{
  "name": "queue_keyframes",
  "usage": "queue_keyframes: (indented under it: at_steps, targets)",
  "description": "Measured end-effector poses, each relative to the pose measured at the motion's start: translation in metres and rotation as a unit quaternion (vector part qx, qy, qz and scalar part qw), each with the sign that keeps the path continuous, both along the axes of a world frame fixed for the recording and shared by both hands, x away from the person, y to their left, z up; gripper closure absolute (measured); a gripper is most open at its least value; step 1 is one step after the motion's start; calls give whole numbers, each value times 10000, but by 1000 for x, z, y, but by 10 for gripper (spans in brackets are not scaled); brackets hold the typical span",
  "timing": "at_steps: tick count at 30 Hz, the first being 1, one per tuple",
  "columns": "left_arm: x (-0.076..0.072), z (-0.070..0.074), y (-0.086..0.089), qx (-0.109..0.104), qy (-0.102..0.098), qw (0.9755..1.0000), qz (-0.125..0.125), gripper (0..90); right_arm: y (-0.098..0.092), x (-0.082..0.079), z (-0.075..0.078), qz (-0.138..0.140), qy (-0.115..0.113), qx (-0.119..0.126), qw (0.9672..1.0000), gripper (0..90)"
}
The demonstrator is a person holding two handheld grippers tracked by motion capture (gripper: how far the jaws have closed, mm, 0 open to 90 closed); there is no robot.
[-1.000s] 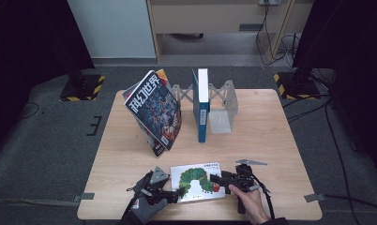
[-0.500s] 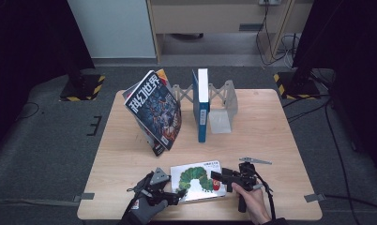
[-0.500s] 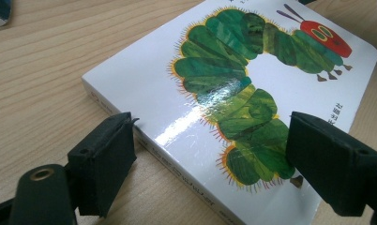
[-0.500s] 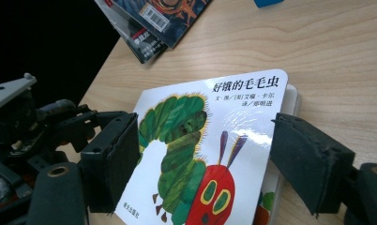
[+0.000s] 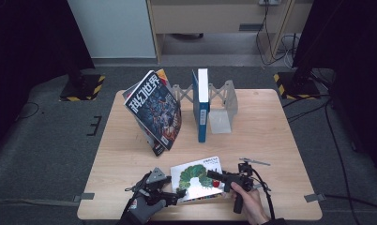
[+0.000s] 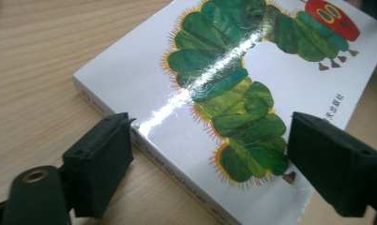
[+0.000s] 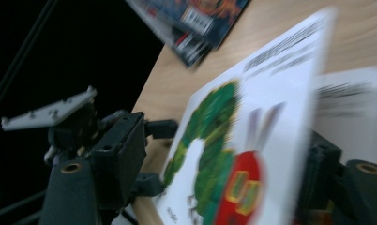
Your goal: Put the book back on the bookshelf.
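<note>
Lifting the cover of the caterpillar book (image 5: 197,179) with my right tongs (image 5: 214,176).

I am working at the near edge of the table (image 5: 271,136): my left tongs (image 6: 210,154) are gaping wide, gripping nothing, with the book's near corner lying between the jaws. Across the book, my right tongs are catching its red-headed edge; in the right gripper view the cover is standing between the jaws, raised off a white page, though I cannot tell how tightly they are closing on it. I am judging this as opening or picking up the book; next I am needing the left jaws to pinch the corner. Beyond both tongs a magazine (image 5: 154,109) is leaning, a blue book (image 5: 201,104) is standing in the rack (image 5: 224,96).
</note>
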State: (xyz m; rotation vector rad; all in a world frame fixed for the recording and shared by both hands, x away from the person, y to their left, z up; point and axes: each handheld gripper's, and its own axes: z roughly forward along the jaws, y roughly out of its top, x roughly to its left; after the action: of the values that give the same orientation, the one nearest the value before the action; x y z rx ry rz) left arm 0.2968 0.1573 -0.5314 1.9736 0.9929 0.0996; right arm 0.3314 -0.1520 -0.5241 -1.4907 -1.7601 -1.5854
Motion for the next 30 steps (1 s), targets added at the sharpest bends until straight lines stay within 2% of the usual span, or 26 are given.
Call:
queue_keyframes:
  at_steps: [1,2,3,4,10,12,14,19,27,30]
  targets:
    - [-1,0,-2,77,-63,9999,12,161,5,-1,0,82,-65,-143,9998,291]
    - [-2,1,-3,152,-151,9998,-31,152,12,-1,-1,182,-188,-399,9989,275]
    - [-2,2,-4,132,-178,9997,-46,149,17,-2,0,264,-273,-603,9975,278]
    - [-2,3,-3,123,-187,9997,-57,153,19,-1,-1,300,-343,-679,9966,292]
    - [-1,1,-3,182,-208,9996,-68,153,9,3,-3,254,-282,-867,9955,351]
    - [-1,1,-3,182,-205,9996,-49,155,6,5,-3,273,-334,-959,9945,390]
    - [-1,1,-3,171,-209,9996,-26,158,5,7,-2,305,-368,-1103,9928,430]
    - [1,1,0,198,-206,9996,40,162,4,11,-1,523,-488,-1495,9862,517]
    - [4,1,3,154,-167,9996,162,165,3,14,0,696,-403,-1492,9855,577]
    - [5,2,4,132,-165,9996,175,166,3,15,5,794,-497,-1398,9857,633]
